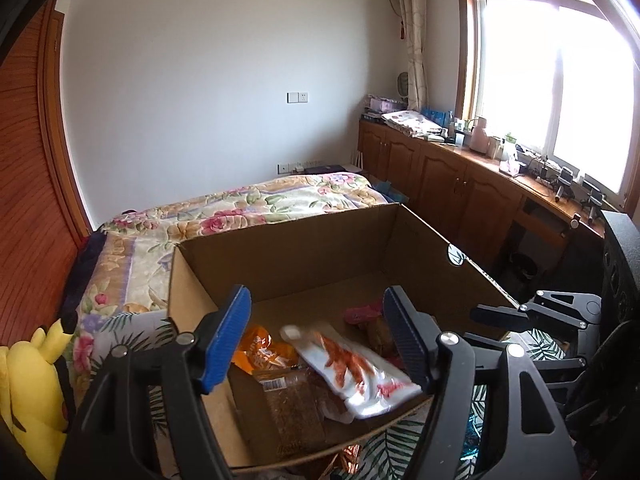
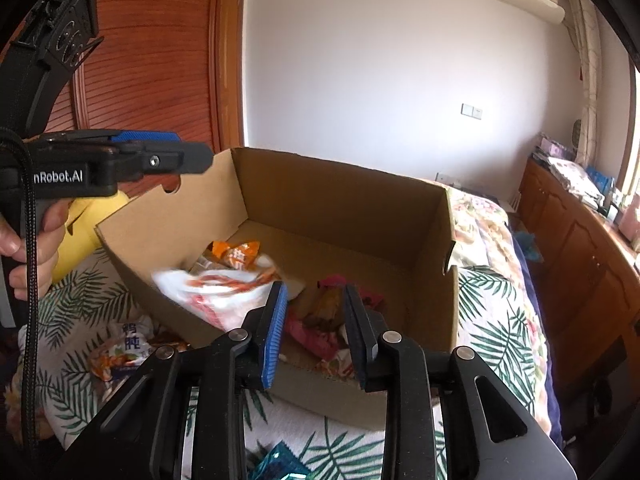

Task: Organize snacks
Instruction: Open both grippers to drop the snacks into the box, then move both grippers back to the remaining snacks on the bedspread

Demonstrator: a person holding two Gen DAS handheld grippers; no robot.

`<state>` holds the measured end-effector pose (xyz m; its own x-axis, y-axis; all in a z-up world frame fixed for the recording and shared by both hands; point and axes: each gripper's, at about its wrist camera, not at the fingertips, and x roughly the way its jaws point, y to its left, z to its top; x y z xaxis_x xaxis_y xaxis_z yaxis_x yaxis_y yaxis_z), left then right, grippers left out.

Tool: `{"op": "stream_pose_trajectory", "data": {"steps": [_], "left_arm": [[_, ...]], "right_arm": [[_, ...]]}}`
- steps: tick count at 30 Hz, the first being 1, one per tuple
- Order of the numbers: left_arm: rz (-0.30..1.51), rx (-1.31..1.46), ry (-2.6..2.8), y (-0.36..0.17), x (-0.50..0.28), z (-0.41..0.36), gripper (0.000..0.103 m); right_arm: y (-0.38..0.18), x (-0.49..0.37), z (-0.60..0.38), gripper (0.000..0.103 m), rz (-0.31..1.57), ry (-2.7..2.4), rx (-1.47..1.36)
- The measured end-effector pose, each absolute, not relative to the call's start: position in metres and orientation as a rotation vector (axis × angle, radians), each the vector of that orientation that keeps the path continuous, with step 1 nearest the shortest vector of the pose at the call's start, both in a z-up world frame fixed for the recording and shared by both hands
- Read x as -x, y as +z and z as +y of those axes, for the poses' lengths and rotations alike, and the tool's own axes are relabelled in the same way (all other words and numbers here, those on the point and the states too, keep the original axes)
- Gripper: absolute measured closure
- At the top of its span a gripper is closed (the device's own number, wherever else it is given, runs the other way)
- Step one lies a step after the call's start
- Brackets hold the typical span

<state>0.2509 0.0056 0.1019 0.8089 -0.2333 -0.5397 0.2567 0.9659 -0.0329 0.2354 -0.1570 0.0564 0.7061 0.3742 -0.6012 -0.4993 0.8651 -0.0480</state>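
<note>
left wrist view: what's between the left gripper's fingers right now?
Nothing gripped. Left gripper is open over the box; a blurred white-and-orange packet lies below the gap, orange bag beside it.

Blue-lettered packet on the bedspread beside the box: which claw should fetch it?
Left, probably: the packet lies on the left claw's side of the box; the open right claw is over it.

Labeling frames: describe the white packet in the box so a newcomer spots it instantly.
Find the open cardboard box on the leaf-print bedspread. Inside, at its near edge, lies a white snack packet, motion-blurred. Only it is white with orange-red strips printed on it; its neighbours are orange, brown and pink.
</note>
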Motion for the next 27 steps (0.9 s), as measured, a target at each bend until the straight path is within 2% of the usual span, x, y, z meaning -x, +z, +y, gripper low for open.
{"op": "stream_pose_trajectory", "data": {"steps": [13, 27], "left_arm": [[0.551, -0.051, -0.248, 0.108, -0.198, 0.011, 0.031], [0.609, -0.047, -0.222, 0.064, -0.144, 0.027, 0.030]], "right_arm": [[0.066, -0.185, -0.158, 0.073, 0.599, 0.493, 0.194], [0.035, -0.145, -0.161, 0.067, 0.670, 0.464, 0.180]]}}
